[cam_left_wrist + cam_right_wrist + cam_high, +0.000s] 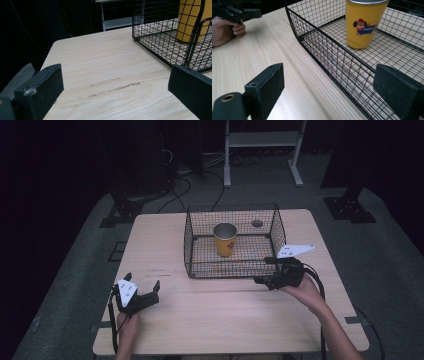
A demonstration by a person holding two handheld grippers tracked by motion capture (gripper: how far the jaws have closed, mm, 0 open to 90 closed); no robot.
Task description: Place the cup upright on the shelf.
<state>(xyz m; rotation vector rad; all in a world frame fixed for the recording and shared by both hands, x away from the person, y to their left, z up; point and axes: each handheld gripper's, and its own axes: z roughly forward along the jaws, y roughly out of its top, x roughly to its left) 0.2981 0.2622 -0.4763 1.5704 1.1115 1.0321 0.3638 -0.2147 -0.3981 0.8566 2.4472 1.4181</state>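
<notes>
A black wire basket (227, 268) stands on the middle of the light wooden table (225, 320). Upright inside it is a yellow metal cup (225, 239) with a cartoon dog print (363, 25). My left gripper (142, 281) rests low at the table's front left, open and holding nothing, well apart from the basket (160, 50). In its own view that left gripper (115, 85) faces bare wood. My right gripper (261, 270) is at the basket's front right corner, open. In the right gripper view (327, 87) the basket's front wall (332, 62) runs between the jaws.
A white metal frame (262, 140) stands on the floor behind the table, with cables (180, 185) and black stand bases (350, 207) nearby. A small dark round spot (257, 223) lies at the basket's far right. The person's other hand (224, 30) rests on the table.
</notes>
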